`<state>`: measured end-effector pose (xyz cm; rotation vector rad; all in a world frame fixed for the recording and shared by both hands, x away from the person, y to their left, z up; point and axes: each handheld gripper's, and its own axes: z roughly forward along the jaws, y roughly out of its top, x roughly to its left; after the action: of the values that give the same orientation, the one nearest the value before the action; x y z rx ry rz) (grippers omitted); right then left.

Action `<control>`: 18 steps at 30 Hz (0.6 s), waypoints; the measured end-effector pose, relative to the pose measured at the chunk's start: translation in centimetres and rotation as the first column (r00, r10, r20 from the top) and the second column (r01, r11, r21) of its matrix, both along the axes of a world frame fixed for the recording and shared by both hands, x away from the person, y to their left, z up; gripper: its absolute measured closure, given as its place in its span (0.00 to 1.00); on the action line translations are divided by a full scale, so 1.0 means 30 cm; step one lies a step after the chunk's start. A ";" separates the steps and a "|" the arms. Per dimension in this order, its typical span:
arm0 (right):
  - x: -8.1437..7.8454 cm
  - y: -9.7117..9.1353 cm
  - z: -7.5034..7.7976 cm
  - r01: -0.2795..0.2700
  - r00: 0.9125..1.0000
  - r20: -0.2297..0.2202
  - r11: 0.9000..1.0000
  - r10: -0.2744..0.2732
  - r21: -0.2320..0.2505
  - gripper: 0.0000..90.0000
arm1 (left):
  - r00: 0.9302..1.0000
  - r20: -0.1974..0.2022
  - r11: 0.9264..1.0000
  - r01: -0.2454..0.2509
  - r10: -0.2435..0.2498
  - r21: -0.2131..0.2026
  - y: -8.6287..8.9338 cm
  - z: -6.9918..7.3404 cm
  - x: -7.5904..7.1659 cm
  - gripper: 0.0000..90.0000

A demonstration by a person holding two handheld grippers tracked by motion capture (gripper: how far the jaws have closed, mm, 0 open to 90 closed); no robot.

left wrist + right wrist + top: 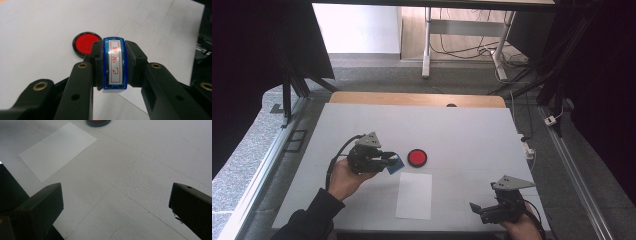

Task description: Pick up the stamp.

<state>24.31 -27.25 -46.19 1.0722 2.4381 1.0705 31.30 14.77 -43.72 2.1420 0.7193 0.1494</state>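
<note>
A blue stamp [115, 65] with a silver label and red characters is clamped between the jaws of my left gripper [389, 161]. In the high view the blue stamp [396, 163] hangs just left of a round red ink pad [417, 157] in a black case. The red ink pad [85, 44] lies on the table past the stamp. A white sheet of paper [414, 195] lies below the pad, near the table's front. My right gripper [478, 210] rests at the front right with its jaws wide apart and nothing between them; the white sheet [57, 150] lies ahead of it.
The work surface is a white board [472, 135] on a wooden table. Dark frames and cables stand beyond both sides, and desk legs with cables are on the floor at the back.
</note>
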 end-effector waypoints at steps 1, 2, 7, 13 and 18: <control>0.000 0.000 0.000 0.000 1.000 0.001 1.000 0.000 0.000 0.00 | 1.000 -0.001 1.000 0.006 -0.006 -0.010 0.001 0.003 -0.005 0.78; 0.000 0.000 0.000 0.000 1.000 0.001 1.000 0.000 0.000 0.00 | 1.000 -0.001 1.000 0.015 -0.015 -0.018 0.003 0.005 -0.009 0.78; 0.000 0.000 0.000 -0.001 1.000 0.001 1.000 0.001 0.000 0.00 | 0.999 0.001 0.999 0.040 -0.040 -0.029 0.005 0.010 -0.033 0.78; 0.000 0.001 0.000 -0.002 1.000 0.003 1.000 0.002 -0.001 0.00 | 0.997 0.010 0.996 0.082 -0.082 -0.039 0.000 0.019 -0.051 0.78; -0.001 0.001 0.000 -0.001 1.000 0.002 1.000 0.001 0.000 0.00 | 0.993 0.021 0.991 0.121 -0.120 -0.060 -0.007 0.030 -0.068 0.78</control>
<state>24.29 -27.21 -46.20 1.0689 2.4371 1.0720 29.27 14.57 -42.82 2.1167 0.5751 0.0801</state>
